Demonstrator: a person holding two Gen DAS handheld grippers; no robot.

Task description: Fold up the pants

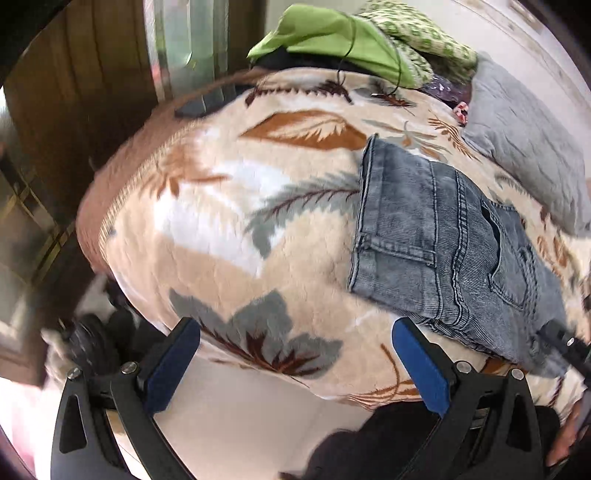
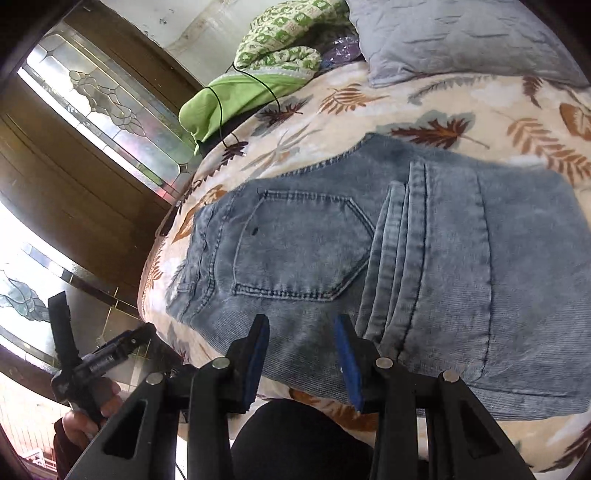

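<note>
The grey-blue jeans (image 2: 369, 258) lie folded into a compact bundle on the leaf-patterned blanket (image 2: 461, 107), back pocket facing up. My right gripper (image 2: 303, 343) hovers over their near edge, its blue pads a little apart with nothing pinched between them. In the left wrist view the jeans (image 1: 443, 251) lie off to the right. My left gripper (image 1: 295, 354) is wide open over bare blanket (image 1: 221, 221), left of the jeans, and holds nothing. The left gripper (image 2: 92, 354) also shows at the lower left of the right wrist view, held by a hand (image 2: 85, 417).
A green cloth (image 1: 332, 40), a green-patterned cloth (image 1: 413, 33) and a black cable (image 2: 251, 85) lie at the bed's far end. A grey pillow (image 1: 528, 147) lies beside the jeans. A wooden door with glass panels (image 2: 103, 110) stands past the bed's left edge.
</note>
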